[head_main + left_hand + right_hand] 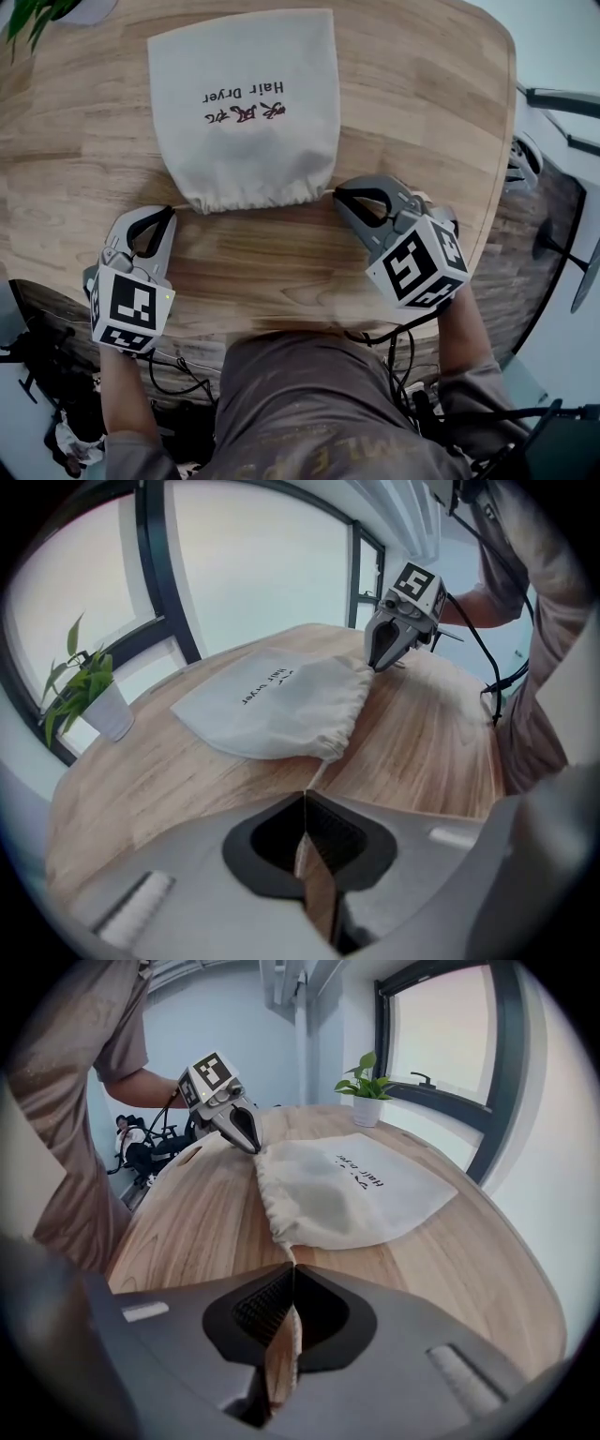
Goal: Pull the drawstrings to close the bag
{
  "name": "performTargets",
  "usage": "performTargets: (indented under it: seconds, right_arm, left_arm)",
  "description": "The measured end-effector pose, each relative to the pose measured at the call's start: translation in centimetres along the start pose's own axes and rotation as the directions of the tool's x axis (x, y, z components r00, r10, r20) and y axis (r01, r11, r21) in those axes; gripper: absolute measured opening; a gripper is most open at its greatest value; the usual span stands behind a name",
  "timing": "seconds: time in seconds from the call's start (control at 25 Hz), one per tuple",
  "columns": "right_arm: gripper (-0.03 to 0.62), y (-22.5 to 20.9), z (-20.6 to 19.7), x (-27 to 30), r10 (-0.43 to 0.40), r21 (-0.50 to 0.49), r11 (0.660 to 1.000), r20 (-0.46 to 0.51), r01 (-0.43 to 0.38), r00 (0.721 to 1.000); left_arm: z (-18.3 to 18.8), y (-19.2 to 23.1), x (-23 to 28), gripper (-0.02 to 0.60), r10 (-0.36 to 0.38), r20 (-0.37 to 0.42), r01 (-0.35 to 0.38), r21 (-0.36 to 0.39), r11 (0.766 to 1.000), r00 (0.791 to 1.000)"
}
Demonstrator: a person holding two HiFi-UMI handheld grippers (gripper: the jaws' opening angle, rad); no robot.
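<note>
A cream cloth bag (pixel 244 141) printed "Hair Dryer" lies flat on the round wooden table (pixel 422 112), its gathered mouth (pixel 253 199) toward me. My left gripper (pixel 170 211) sits at the mouth's left corner, shut on the left drawstring (pixel 316 773), which runs short and straight from the bag (pixel 281 705) into the jaws. My right gripper (pixel 338 194) is at the mouth's right corner, shut on the right drawstring (pixel 290 1254) that comes out of the bag (pixel 347 1194). In each gripper view the other gripper shows across the bag: the right gripper (pixel 382 658) and the left gripper (pixel 246 1138).
A potted plant (pixel 37 11) stands at the table's far left, near the windows (pixel 98 700) (pixel 366 1101). The table's near edge is just under both grippers. Cables (pixel 403 375) hang below the edge by my body.
</note>
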State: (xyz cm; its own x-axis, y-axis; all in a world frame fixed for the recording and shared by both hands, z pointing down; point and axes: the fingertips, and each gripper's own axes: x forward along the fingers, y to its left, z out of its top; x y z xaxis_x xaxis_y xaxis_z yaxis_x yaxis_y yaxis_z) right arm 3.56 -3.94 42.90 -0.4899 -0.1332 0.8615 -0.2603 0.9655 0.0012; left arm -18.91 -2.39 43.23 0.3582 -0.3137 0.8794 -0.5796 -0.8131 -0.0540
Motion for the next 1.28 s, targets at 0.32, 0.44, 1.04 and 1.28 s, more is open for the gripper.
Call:
performTargets:
  seconds: [0.32, 0.44, 1.04, 1.28]
  right_arm:
    - [0.035, -1.0, -0.3, -0.5, 0.006, 0.010, 1.000, -0.013, -0.006, 1.000]
    - [0.035, -1.0, -0.4, -0.6, 0.008, 0.012, 1.000, -0.015, -0.007, 1.000]
    - [0.035, 0.3, -5.3, -2.5, 0.004, 0.024, 1.000, -0.053, -0.003, 0.999]
    - [0.037, 0.2, -5.1, -1.9, -0.006, 0.011, 1.000, -0.079, 0.007, 0.997]
  left_arm:
    - [-0.4, 1.3, -0.8, 0.008, -0.013, 0.002, 0.013, -0.051, 0.999, 1.000]
    - [-1.0, 1.7, -1.3, 0.008, -0.014, 0.005, 0.014, -0.070, 0.997, 1.000]
    - [-2.9, -0.4, -1.8, 0.006, -0.007, -0.002, 0.007, -0.092, 0.996, 1.000]
    - [-2.8, -1.0, -0.7, 0.008, -0.010, -0.012, 0.009, -0.048, 0.999, 1.000]
